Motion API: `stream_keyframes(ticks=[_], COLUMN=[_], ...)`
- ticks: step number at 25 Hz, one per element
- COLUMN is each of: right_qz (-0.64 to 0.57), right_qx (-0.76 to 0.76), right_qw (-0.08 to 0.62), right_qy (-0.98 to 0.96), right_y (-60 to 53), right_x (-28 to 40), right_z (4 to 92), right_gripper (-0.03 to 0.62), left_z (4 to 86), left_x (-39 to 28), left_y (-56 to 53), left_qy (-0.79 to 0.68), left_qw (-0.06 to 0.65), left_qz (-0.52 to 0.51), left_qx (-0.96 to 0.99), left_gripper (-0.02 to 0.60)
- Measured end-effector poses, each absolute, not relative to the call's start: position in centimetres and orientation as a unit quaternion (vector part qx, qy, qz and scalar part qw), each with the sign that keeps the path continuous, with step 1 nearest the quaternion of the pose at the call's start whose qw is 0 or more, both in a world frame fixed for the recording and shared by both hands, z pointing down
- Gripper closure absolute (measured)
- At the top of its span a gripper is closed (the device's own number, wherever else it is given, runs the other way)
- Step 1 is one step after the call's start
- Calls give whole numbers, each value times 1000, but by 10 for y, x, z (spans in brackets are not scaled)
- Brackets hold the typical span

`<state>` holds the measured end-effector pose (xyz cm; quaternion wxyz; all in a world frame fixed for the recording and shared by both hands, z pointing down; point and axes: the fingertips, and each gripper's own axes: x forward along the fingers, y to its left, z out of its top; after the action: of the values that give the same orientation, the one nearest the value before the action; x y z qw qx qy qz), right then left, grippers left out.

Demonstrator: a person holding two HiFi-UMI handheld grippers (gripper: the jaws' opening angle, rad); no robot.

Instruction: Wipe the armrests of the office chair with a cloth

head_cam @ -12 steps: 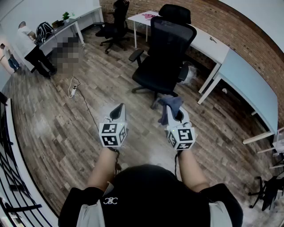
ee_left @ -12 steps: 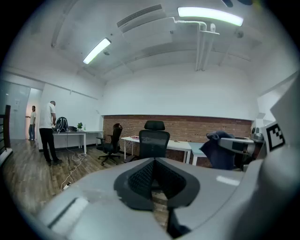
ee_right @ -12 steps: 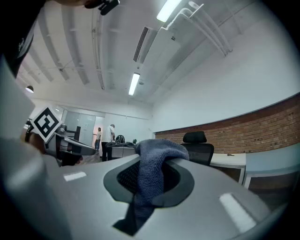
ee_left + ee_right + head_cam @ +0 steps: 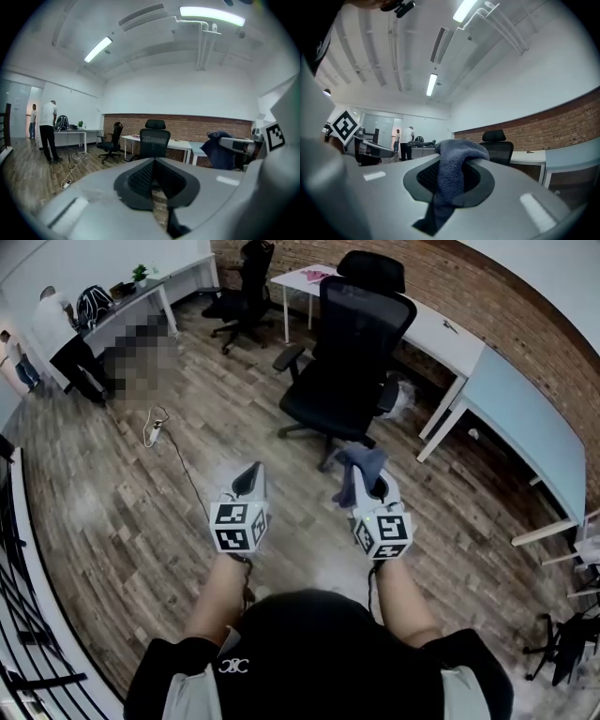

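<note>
Between the jaws of my right hand-held gripper (image 4: 450, 185) sits the cloth (image 4: 451, 168), a blue-grey knitted rag. It is pinched partway along, with a bunched fold rising above the jaws and a tail hanging below them. I judge it soft, light and limp, so it should drape and fold over whatever it meets. Only the loose part beyond the jaws can do the wiping, and a hard drag along an armrest could tug it free. A fuller bite nearer its middle would be safer, by my estimate. The jaws are clamped on the fabric, with no gap showing beside it.

My left hand-held gripper (image 4: 153, 180) carries nothing. Its jaws are pressed together along a thin line.

Both forearms reach straight forward from my body, side by side and apart. They sit at about the same height, with the marker cubes turned back toward me. The gripper noses point ahead and a little upward.

Beyond them the office chair (image 4: 349, 362) stands on the wooden floor (image 4: 141, 512), well apart from both grippers. One armrest (image 4: 288, 356) juts out on the chair's left in the head view, and the other armrest (image 4: 387, 393) is on its right, nearer the cloth. Neither is touched yet. A white desk (image 4: 459, 338) runs behind the chair, against the brick wall.
</note>
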<state>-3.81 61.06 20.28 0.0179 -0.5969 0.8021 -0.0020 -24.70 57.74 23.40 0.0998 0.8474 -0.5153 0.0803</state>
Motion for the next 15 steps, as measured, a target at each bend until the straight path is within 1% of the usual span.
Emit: stream_keyframes(ticks=[8, 15], right_qz=[-4, -2], right_qx=[-589, -587], right_qw=[-2, -22], right_qy=[808, 809], right_y=[608, 600], right_x=[-62, -105], right_z=[212, 218], right_gripper=[546, 546], left_z=[243, 251], left_x=[-265, -312], left_y=[574, 565], left_qy=[-514, -515], left_qw=[110, 122], left_qz=[78, 68], left_qx=[847, 846], left_gripper=[577, 577])
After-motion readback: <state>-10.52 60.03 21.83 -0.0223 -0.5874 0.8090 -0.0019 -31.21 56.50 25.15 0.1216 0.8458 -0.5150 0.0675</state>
